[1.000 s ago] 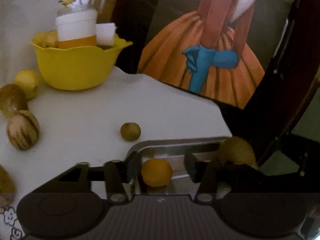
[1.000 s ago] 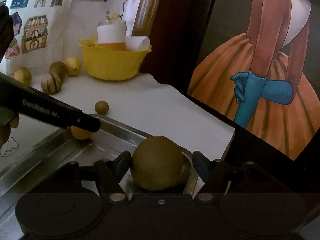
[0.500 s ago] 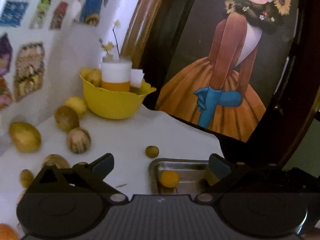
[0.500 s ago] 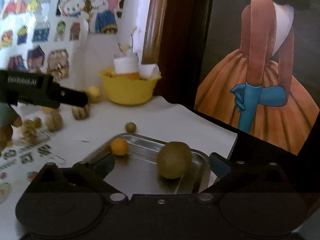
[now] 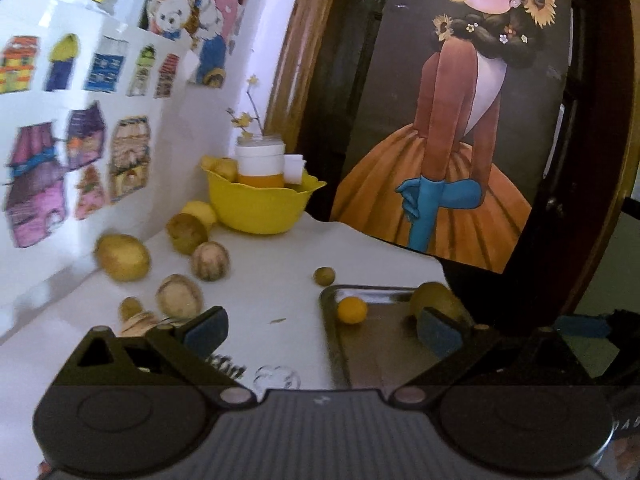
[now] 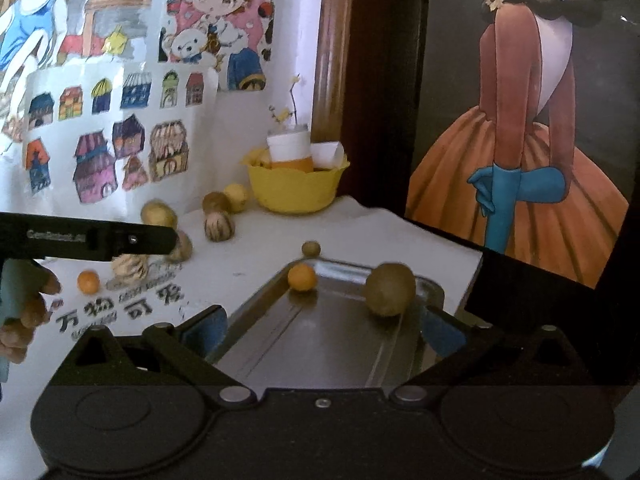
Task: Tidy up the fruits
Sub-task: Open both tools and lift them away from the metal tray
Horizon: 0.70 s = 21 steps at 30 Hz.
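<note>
A metal tray (image 6: 320, 344) lies at the table's right end; it also shows in the left wrist view (image 5: 376, 356). In it sit a small orange (image 6: 302, 277) (image 5: 352, 310) and a big brownish-green fruit (image 6: 391, 289) (image 5: 434, 300). My right gripper (image 6: 324, 330) is open and empty above the tray's near part. My left gripper (image 5: 320, 330) is open and empty over the tray's left rim. Loose fruits lie on the white table: a small green one (image 5: 324, 276) (image 6: 311, 248), striped melons (image 5: 210, 261) (image 5: 179, 297), a yellow-brown fruit (image 5: 123, 257) and another small orange (image 6: 88, 282).
A yellow bowl (image 5: 260, 204) (image 6: 294, 190) with a jar and fruit stands at the back by the wall. The left gripper's body (image 6: 88, 236) reaches in from the left in the right wrist view. The table's right edge drops beside a painted panel (image 5: 448, 160).
Both grippers opened and pulled back and up. The left let go of the small orange and the right let go of the big fruit; both fruits now rest in the tray.
</note>
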Each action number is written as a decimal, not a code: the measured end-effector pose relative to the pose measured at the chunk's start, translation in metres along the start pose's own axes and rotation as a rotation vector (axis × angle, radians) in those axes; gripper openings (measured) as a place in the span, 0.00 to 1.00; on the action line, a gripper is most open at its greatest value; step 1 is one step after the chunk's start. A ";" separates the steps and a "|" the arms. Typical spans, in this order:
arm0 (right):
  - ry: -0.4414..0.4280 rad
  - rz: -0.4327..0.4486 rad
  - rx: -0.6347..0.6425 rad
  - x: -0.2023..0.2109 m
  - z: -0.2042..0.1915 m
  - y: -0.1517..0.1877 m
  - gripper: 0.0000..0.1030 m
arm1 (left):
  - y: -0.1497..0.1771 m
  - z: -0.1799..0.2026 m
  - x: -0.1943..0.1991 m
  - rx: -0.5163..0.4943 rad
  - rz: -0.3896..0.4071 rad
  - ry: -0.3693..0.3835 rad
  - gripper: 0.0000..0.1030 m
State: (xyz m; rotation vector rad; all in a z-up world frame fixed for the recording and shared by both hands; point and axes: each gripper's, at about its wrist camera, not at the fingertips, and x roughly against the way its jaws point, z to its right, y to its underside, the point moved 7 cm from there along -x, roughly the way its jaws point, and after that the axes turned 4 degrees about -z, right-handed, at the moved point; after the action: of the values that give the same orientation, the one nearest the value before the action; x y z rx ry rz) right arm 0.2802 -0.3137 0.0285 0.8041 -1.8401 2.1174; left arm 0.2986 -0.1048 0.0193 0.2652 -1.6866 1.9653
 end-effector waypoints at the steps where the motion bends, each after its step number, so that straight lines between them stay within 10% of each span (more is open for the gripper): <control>1: 0.007 -0.011 0.007 0.003 -0.003 0.004 0.99 | 0.005 -0.002 0.007 -0.009 0.002 -0.012 1.00; 21: -0.168 -0.318 0.018 0.037 -0.094 0.054 0.99 | 0.081 -0.073 0.089 -0.072 -0.162 -0.191 1.00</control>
State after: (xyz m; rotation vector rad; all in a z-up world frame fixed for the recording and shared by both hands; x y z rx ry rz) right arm 0.1984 -0.2398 -0.0038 1.2216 -1.6381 1.9179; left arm 0.1961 -0.0173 -0.0227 0.5606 -1.7890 1.8047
